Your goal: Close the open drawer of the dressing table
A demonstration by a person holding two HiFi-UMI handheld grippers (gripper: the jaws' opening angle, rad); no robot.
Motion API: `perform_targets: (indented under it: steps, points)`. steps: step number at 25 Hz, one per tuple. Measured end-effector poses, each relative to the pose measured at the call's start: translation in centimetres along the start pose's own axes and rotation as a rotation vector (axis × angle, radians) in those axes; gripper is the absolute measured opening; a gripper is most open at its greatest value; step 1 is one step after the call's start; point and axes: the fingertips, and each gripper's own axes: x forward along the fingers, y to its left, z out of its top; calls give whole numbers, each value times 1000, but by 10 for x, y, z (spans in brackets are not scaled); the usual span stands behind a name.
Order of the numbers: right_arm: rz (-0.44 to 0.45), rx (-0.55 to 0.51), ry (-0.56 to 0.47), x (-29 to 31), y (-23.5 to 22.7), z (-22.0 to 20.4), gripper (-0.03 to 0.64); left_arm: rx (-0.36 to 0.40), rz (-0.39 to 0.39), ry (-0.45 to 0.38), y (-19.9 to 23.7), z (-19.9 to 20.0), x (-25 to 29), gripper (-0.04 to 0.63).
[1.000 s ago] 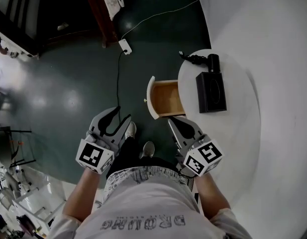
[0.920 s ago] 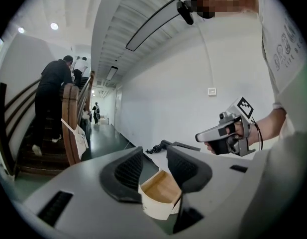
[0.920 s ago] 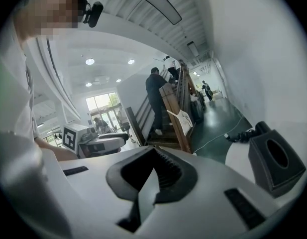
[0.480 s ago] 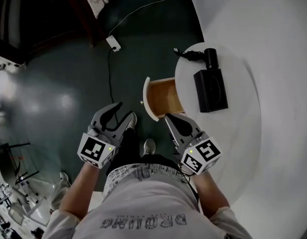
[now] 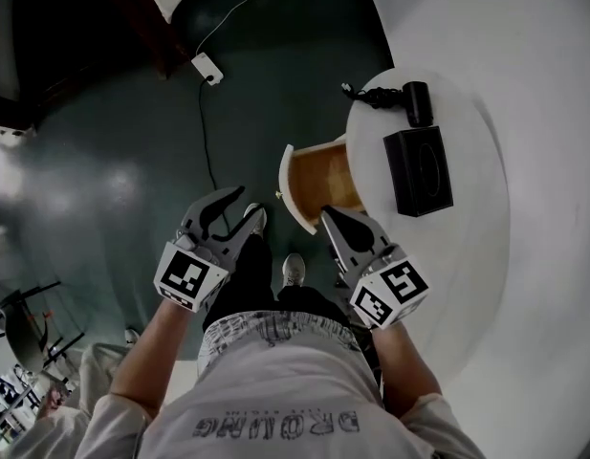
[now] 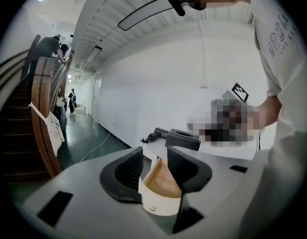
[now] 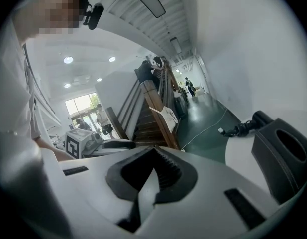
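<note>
The white round dressing table [image 5: 467,256] stands at the right, its drawer [image 5: 335,175] pulled out to the left. The drawer has a wooden inside and a curved white front [image 5: 293,191]. My left gripper [image 5: 239,208] hovers open over the floor, left of the drawer front and apart from it. In the left gripper view the drawer [image 6: 160,193] shows between the open jaws of the left gripper [image 6: 155,171], further off. My right gripper [image 5: 326,213] is shut and empty, its tip by the near end of the drawer front. The right gripper [image 7: 154,149] shows its tips meeting.
A black box [image 5: 419,170] and a black hair dryer [image 5: 414,103] with a cord lie on the tabletop. A white power strip [image 5: 207,67] and its cable lie on the dark floor. A wooden staircase [image 7: 155,113] stands beyond. My shoes [image 5: 293,268] are below the drawer.
Both grippers have moved forward and lower, closer to the drawer. The right gripper's tip now sits by the near end of the drawer front. Neither jaw opening has changed.
</note>
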Motion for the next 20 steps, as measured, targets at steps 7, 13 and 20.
perform_targets:
  steps: [7,13,20]
  points:
    - [-32,15,41,26,-12,-5,9,-18,-42,31,25,-34,18,169]
    - [-67,45,83,38,-33,-21,9,-56,-75,82,35,-77,38,169]
    - [-97,78,118,51,-50,-44,9,-75,-135,139,36,-126,63,169]
